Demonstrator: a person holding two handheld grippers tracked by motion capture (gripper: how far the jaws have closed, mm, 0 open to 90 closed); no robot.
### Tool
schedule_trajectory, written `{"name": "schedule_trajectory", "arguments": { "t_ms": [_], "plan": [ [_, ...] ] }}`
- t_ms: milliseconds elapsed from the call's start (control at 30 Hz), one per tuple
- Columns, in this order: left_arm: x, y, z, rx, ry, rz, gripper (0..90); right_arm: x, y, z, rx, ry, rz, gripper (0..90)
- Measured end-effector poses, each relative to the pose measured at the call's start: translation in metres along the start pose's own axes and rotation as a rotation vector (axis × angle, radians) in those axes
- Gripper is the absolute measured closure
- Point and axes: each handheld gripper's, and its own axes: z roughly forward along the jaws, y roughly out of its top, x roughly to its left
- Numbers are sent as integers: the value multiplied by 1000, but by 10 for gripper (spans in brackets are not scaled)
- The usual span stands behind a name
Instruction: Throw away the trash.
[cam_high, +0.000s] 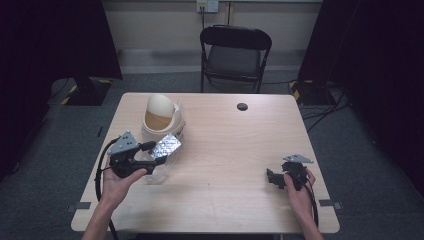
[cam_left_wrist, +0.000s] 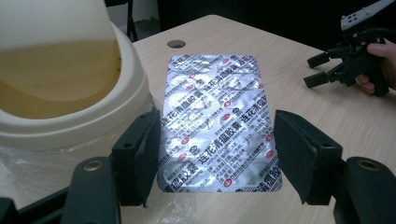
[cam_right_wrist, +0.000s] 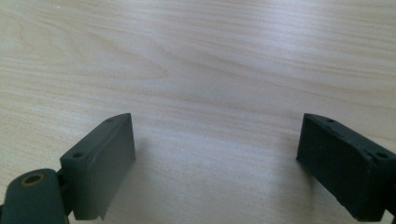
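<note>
at table left: left gripper (cam_high: 152, 150) pinches a silver blister pack (cam_high: 166, 146) by its two long edges, jaws pressed on it
blister pack: foil side up, red and dark print, held off the table (cam_high: 225, 150), just right of the bin; in the left gripper view (cam_left_wrist: 219, 121) it spans the gap between both pads
bin: cream swing-lid bin (cam_high: 161, 120) at far left of the table, lid tilted, just beside the pack
plastic bag: clear, crumpled, under and near the left gripper (cam_high: 155, 172)
right gripper: near right (cam_high: 274, 178), held low over the table, jaws spread, nothing between them; bare wood in its own view
far side: dark chair (cam_high: 235, 52) beyond the table, small black cap (cam_high: 242, 106) at far centre
</note>
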Motion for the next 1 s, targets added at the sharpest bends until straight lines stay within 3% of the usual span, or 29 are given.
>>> {"name": "schedule_trajectory", "arguments": {
  "t_ms": [200,433,567,1000],
  "plan": [
    [10,0,-5,20,26,-5,342,0,0,0,0,0,0,104],
    [36,2,-15,-19,73,-53,342,0,0,0,0,0,1,104],
    [44,2,-19,-20,98,-59,342,0,0,0,0,0,0,104],
    [65,9,-2,45,112,-86,341,0,0,0,0,0,1,104]
  ]
}}
